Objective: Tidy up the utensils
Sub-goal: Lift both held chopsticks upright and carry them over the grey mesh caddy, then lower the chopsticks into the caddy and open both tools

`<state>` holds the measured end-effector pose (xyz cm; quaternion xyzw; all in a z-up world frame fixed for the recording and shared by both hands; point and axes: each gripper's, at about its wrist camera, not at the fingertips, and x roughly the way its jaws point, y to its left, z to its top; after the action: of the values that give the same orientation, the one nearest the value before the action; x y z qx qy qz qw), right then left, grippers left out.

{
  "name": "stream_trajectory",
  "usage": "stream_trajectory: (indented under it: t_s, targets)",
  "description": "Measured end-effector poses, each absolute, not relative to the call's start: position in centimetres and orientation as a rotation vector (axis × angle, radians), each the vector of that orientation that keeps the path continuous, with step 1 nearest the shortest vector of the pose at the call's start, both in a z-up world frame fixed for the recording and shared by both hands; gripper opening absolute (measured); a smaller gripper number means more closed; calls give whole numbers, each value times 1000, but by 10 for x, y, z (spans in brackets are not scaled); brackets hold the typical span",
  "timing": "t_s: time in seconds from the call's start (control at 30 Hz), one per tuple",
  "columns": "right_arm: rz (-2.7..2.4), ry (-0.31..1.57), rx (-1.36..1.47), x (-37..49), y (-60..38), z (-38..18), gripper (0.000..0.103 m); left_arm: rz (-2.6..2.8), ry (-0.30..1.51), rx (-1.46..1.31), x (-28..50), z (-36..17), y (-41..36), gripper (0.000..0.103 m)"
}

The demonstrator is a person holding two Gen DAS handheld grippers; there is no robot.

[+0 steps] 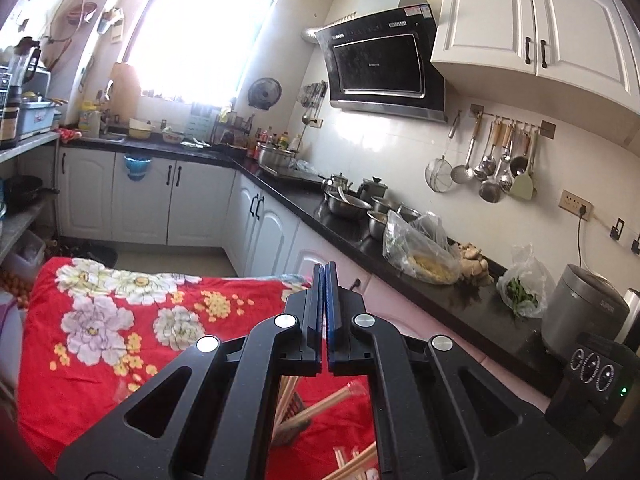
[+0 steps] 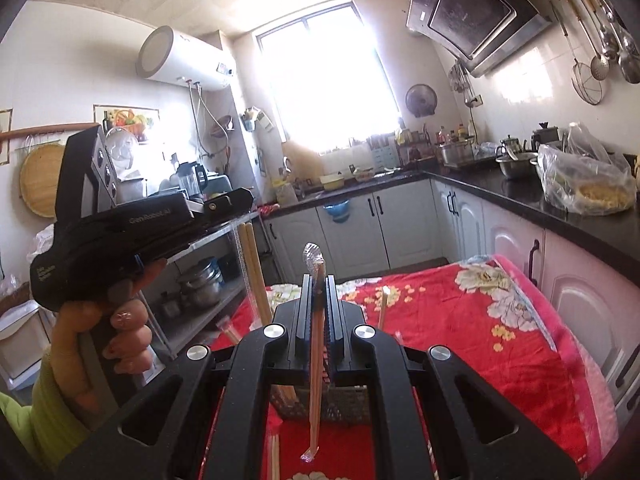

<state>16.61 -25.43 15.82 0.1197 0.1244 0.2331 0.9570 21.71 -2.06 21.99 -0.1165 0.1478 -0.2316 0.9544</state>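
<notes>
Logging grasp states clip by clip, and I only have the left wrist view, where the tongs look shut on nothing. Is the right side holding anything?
Observer: Yes. The right tongs are shut on a plastic-wrapped chopstick pair, held upright.
Operator: Where would it go? I only see chopstick ends under my frame.
Observer: A dark woven holder sits on the red cloth, directly beneath the right tongs.
Operator: Anything in it?
Observer: Light wooden chopsticks stand in it, leaning left.
</notes>
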Motion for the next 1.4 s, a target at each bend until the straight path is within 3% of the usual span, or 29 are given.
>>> stream_trajectory:
  t_s: [0.7, 1.4]
  targets:
    - [396, 87, 208, 193, -245, 199, 6, -401, 294, -214, 264, 199, -20, 0]
    - [351, 117, 177, 250, -228, 136, 6, -404, 308, -250, 280, 147, -17, 0]
